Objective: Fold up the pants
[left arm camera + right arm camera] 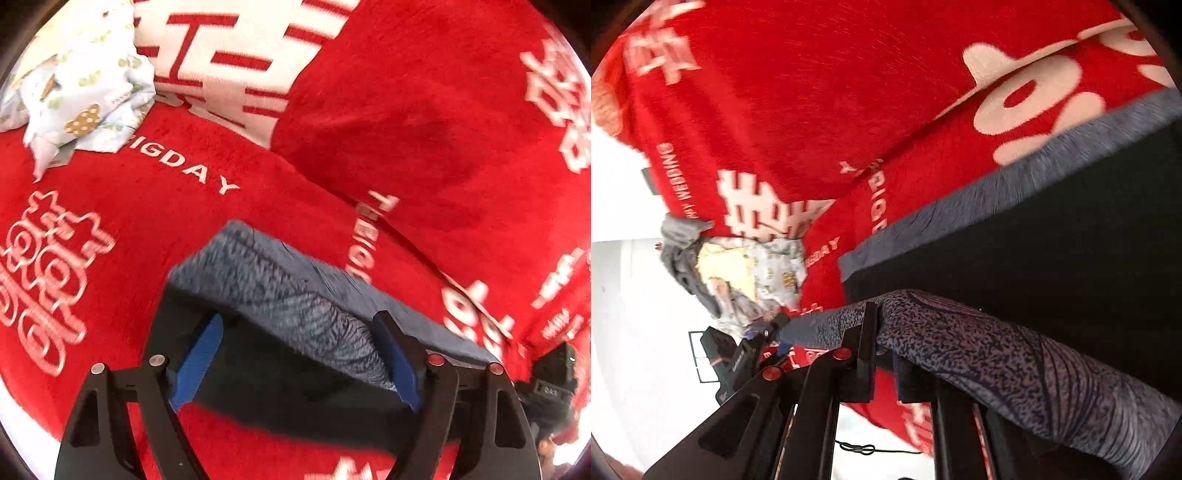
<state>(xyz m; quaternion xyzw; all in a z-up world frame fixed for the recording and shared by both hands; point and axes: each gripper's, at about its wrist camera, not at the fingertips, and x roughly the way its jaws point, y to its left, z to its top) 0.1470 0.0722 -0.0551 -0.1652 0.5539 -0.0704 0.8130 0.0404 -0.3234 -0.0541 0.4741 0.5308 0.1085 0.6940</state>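
The pants (280, 295) are grey-blue with a dark inner side and lie on a red blanket (147, 206). My left gripper (295, 354) is open, its blue pads either side of the grey waistband edge, not closed on it. In the right wrist view my right gripper (884, 332) is shut on a speckled grey fold of the pants (979, 350), lifted above the blanket; the dark pants panel (1052, 258) stretches away to the right.
A crumpled light patterned garment (85, 92) lies at the far left of the blanket; it also shows in the right wrist view (761, 280) beside a grey cloth (679, 251). A white-and-red pillow (229, 59) and a red cushion (424, 110) sit behind.
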